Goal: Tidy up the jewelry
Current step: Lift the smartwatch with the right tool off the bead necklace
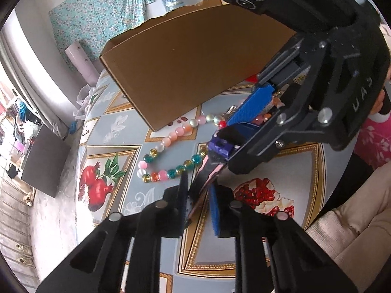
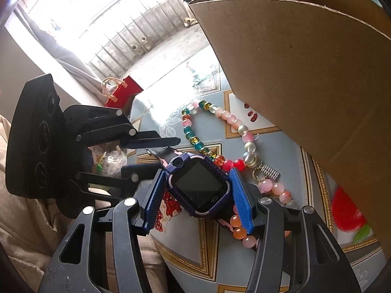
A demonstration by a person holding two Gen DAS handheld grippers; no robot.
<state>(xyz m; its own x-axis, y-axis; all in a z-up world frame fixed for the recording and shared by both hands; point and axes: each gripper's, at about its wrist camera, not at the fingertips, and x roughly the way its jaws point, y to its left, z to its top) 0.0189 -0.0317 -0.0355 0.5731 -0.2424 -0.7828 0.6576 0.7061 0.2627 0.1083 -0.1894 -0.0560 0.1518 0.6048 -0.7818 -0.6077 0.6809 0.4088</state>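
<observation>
The cardboard box (image 2: 305, 73) fills the upper right of the right wrist view, its brown wall rising from the table (image 2: 215, 244), whose cloth is pale blue with gold-framed panels and pomegranate prints. In the left wrist view the same box (image 1: 190, 73) sits in the upper middle, open at the top, standing on the cloth (image 1: 117, 127).

The right gripper (image 2: 195, 193) occupies the lower centre of its own view, its blue ribbed pads standing about half apart and pressing on either side of a smartwatch (image 2: 199, 185) with a dark square screen and a purple-blue case (a child's model, by the look of it). In the left wrist view that right gripper (image 1: 240, 127) comes in from the upper right, holding the watch body (image 1: 220, 147) at the centre of the frame.

The left gripper (image 1: 199, 210) reaches up from the bottom centre of its view, its jaws closed almost together on the black-and-pink watch strap (image 1: 206, 178), which runs from the watch down between its pads. In the right wrist view the left gripper (image 2: 156, 155) sits at middle left, with the strap (image 2: 161, 152) between its fingers.

A necklace of pink, teal, yellow and pearly beads (image 1: 168, 153) lies looped on the cloth left of the watch, just below the box. In the right wrist view the necklace (image 2: 215, 127) curls above and right of the watch, its small metal charm (image 2: 268, 173) lying near the box wall.
</observation>
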